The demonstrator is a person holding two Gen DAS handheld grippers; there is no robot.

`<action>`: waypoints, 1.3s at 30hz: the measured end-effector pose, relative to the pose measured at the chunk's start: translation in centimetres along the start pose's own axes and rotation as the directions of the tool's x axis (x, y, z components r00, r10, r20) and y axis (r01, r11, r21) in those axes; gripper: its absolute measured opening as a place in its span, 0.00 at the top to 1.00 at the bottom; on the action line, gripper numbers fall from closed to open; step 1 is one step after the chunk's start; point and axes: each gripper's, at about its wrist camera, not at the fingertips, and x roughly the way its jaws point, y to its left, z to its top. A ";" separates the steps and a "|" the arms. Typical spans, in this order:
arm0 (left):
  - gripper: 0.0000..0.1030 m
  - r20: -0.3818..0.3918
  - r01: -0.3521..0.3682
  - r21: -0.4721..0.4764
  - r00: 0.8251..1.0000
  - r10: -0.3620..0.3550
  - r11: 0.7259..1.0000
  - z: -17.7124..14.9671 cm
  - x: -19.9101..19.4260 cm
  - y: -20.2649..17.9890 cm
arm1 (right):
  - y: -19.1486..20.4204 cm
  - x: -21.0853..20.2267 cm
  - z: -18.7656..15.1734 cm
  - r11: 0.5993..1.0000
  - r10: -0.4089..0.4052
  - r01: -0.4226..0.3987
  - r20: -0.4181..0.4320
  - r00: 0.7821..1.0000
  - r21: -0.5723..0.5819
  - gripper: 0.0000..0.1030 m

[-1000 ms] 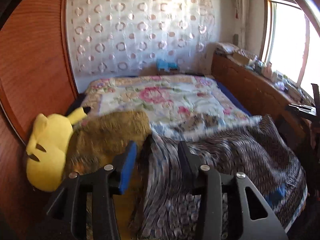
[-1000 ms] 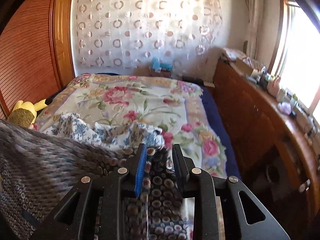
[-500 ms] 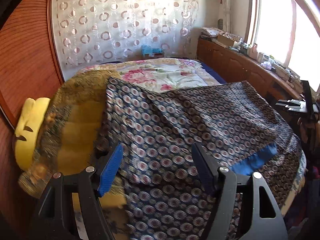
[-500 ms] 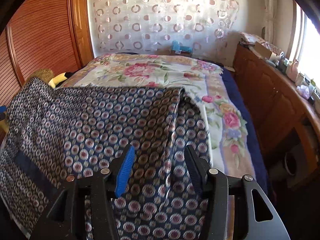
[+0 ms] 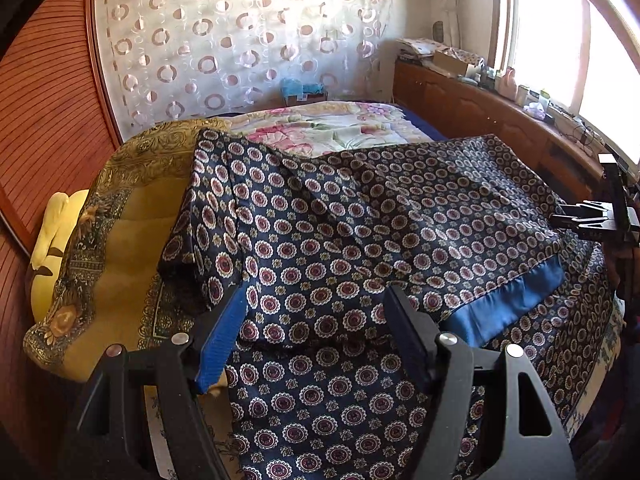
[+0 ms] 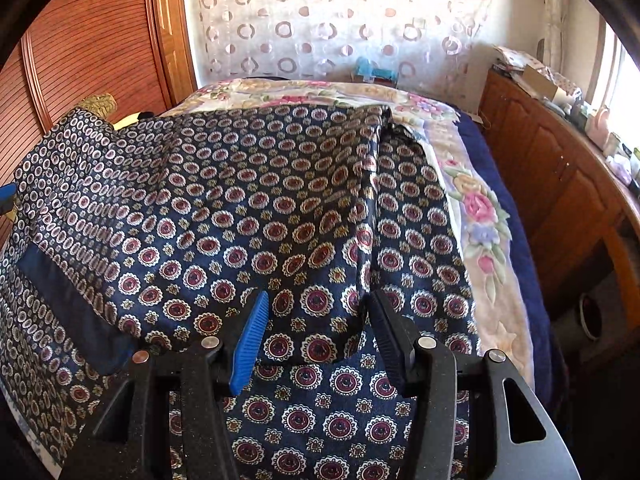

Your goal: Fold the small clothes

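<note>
Two grippers hang over a navy medallion-print garment point(image 5: 360, 216) that lies folded on the near end of the bed point(image 6: 472, 196). No brand, label or readable writing shows on the cloth, the grippers or the furniture in either view.

Left gripper point(image 5: 316, 304): its jaws have just been opening and now stand spread well apart, with the folded edge of the garment below and between them; the pads do not press on the cloth. Right gripper point(image 6: 316, 312): its jaws have likewise just been opening and stand apart, with a pleat of the same garment between them, not pinched.

Edges: the upper layer's folded edge runs across the garment just ahead of both grippers. A plain blue hem band point(image 5: 508, 300) shows at the garment's right side in the left wrist view. The garment's left corner overlaps a yellow patterned cloth point(image 5: 120, 240), beside which a yellow plush toy point(image 5: 52, 236) lies against the wooden wardrobe point(image 5: 48, 112).

Open room: beyond the garment the floral quilt point(image 5: 340, 128) lies bare up to the circle-patterned curtain point(image 5: 240, 40). On the right a wooden cabinet point(image 6: 560, 184) runs close along the bed, its top crowded with small items under the window.
</note>
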 end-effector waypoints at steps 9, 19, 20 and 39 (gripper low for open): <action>0.30 0.020 -0.045 -0.001 0.999 0.045 0.999 -0.2 -1.0 1.2 | -0.4 -0.5 -1.1 1.000 -0.018 0.018 0.026 1.000 0.007 0.40; 0.48 0.002 -0.056 -0.039 0.998 0.056 0.998 -1.0 -0.6 4.1 | 0.1 0.1 -1.4 1.000 -0.029 0.029 0.027 0.999 0.005 0.39; 0.55 -0.003 -0.051 -0.038 0.999 0.051 0.998 -1.0 -0.3 4.2 | 0.1 0.1 -1.4 1.000 -0.030 0.030 0.027 0.999 0.004 0.39; 0.68 0.116 -0.148 -0.060 0.981 0.155 0.987 2.0 -1.4 4.2 | 0.5 0.5 -1.4 0.999 -0.033 0.033 0.027 0.999 0.004 0.39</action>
